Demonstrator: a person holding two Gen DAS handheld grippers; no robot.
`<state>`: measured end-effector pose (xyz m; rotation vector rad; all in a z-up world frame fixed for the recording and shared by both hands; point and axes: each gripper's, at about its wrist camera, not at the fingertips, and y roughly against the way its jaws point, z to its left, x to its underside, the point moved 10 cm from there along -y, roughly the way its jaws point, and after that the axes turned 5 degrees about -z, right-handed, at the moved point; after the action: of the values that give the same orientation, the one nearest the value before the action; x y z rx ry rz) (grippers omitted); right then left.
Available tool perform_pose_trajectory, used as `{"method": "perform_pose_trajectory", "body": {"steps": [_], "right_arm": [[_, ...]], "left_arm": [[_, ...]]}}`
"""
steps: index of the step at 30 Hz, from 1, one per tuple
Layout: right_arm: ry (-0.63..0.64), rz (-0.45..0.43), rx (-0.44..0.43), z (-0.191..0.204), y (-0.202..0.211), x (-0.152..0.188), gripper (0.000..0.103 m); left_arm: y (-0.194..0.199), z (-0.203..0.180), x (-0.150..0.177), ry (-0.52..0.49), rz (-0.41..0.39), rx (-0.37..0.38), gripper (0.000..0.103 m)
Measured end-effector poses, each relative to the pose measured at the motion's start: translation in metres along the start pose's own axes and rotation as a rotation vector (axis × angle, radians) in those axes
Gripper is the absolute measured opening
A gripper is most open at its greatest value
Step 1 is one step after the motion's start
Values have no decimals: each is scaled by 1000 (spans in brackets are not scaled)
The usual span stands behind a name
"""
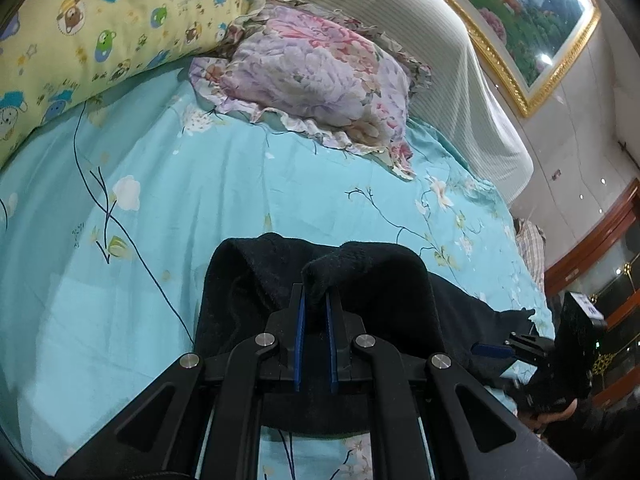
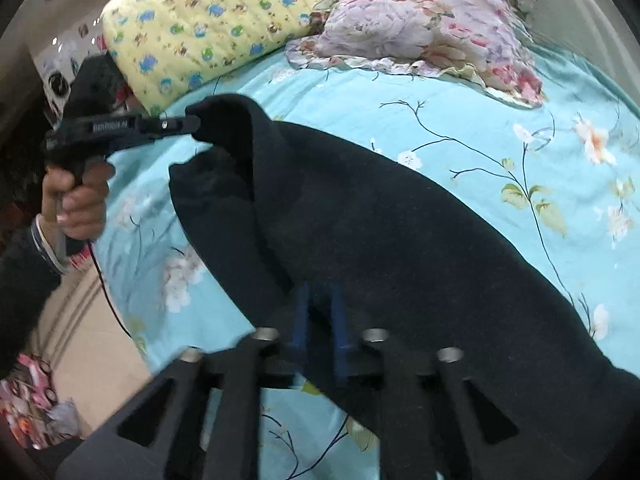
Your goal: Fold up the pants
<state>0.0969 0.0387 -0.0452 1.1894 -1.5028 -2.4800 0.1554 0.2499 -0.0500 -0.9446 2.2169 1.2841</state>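
Note:
Black pants (image 2: 380, 216) lie across the turquoise floral bed sheet (image 2: 460, 96). My left gripper (image 1: 316, 300) is shut on one end of the pants (image 1: 360, 276) and holds that fold lifted off the sheet; it also shows in the right wrist view (image 2: 192, 122) at the left, pinching the raised end. My right gripper (image 2: 320, 300) is shut on the pants' near edge, its blue pads pressed into the cloth; it shows in the left wrist view (image 1: 496, 350) at the right edge.
A yellow cartoon-print pillow (image 1: 100, 32) and a pink-purple floral pillow (image 1: 312, 80) lie at the head of the bed. A ribbed headboard (image 1: 460, 60) and a gold-framed picture (image 1: 520, 20) stand behind. The floor (image 2: 88, 352) lies beyond the bed's left edge.

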Motion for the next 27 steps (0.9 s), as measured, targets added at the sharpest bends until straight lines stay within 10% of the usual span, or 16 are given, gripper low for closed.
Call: {"method": "perform_pose_trajectory", "body": {"steps": [1, 9, 15, 27], "right_arm": [[2, -4, -5, 1, -1, 1, 61], [103, -8, 114, -5, -20, 6, 61], [75, 12, 116, -15, -28, 11, 7], [247, 3, 54, 21, 1, 27, 7]], "left_arm": [[-1, 0, 0, 5, -1, 3, 8], [-6, 1, 2, 16, 7, 12, 8], [-3, 3, 1, 21, -8, 9, 8], [11, 26, 27, 94, -33, -27, 8]]}}
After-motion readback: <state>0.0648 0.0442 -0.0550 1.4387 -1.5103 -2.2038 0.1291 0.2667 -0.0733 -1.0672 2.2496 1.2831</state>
